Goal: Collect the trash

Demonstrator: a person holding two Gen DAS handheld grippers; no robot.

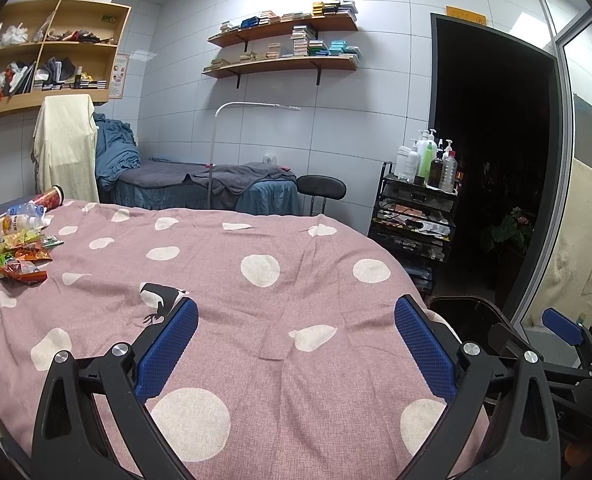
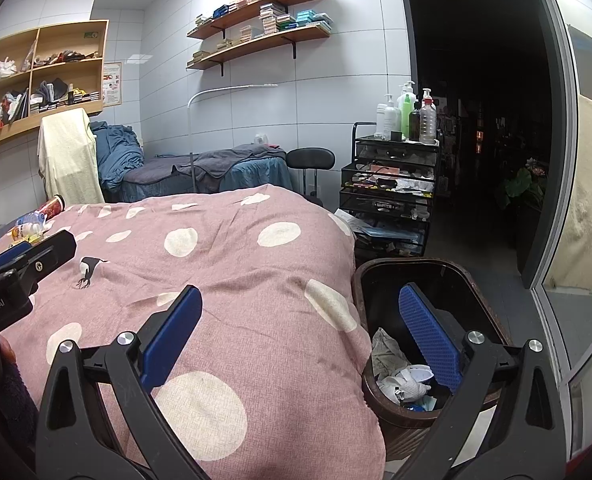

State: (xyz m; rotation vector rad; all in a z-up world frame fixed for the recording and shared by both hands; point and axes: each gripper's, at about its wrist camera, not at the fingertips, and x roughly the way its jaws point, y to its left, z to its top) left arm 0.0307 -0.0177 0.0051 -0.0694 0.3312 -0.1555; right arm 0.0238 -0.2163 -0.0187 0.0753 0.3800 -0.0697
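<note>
Both grippers hang empty with jaws spread wide: the left gripper (image 1: 296,340) over the pink dotted blanket (image 1: 256,300), the right gripper (image 2: 299,332) at the bed's edge. Snack wrappers (image 1: 22,256) and a plastic bottle (image 1: 22,218) lie at ten o'clock; the trash bin (image 2: 391,408) sits at four o'clock.

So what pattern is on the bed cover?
Dusty pink bed cover with large cream polka dots; clearest in the left wrist view.

blanket (image 1: 296,280) – pink, white dots | tongs (image 1: 296,344) pads – blue | bin (image 2: 359,292) – dark brown
</note>
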